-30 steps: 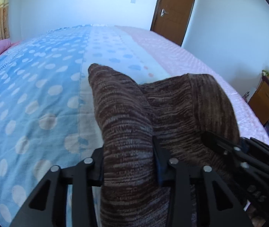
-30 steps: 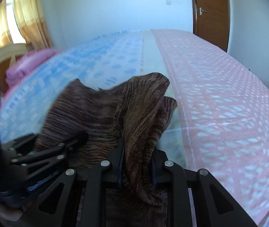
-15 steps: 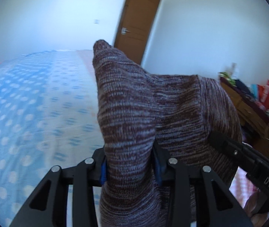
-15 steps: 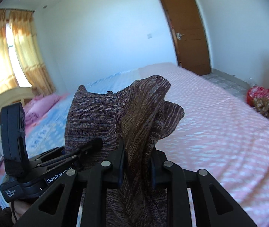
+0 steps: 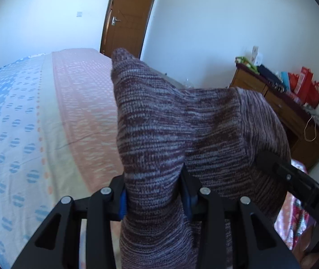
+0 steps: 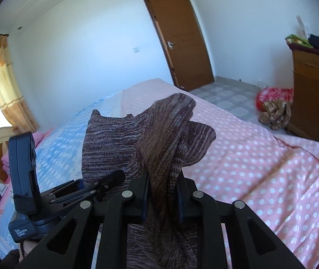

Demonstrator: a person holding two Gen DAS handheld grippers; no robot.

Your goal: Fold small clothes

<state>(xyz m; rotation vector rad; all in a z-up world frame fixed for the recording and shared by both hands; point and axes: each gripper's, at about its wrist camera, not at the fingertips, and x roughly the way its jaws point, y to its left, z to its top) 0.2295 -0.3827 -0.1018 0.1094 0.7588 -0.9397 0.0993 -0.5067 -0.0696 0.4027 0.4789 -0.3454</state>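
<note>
A small brown and purple striped knit garment (image 5: 170, 134) is held up in the air between both grippers. My left gripper (image 5: 154, 192) is shut on one bunched edge of it. My right gripper (image 6: 162, 192) is shut on another bunched edge of the same garment (image 6: 159, 139). The cloth stretches between the two grippers and hangs down below the fingers. The right gripper shows at the right edge of the left wrist view (image 5: 298, 186); the left gripper shows at the lower left of the right wrist view (image 6: 70, 192).
Below lies a bed (image 5: 25, 123) with a blue dotted and pink dotted sheet (image 6: 260, 168). A brown door (image 6: 182, 40) is in the far wall. A wooden dresser (image 5: 282, 116) with bags on top stands at the right. A cloth bundle (image 6: 273, 107) lies on the tiled floor.
Both grippers have lifted the garment higher off the bed and swung to the right. The door and dresser have come into view. Both stay shut on the cloth.
</note>
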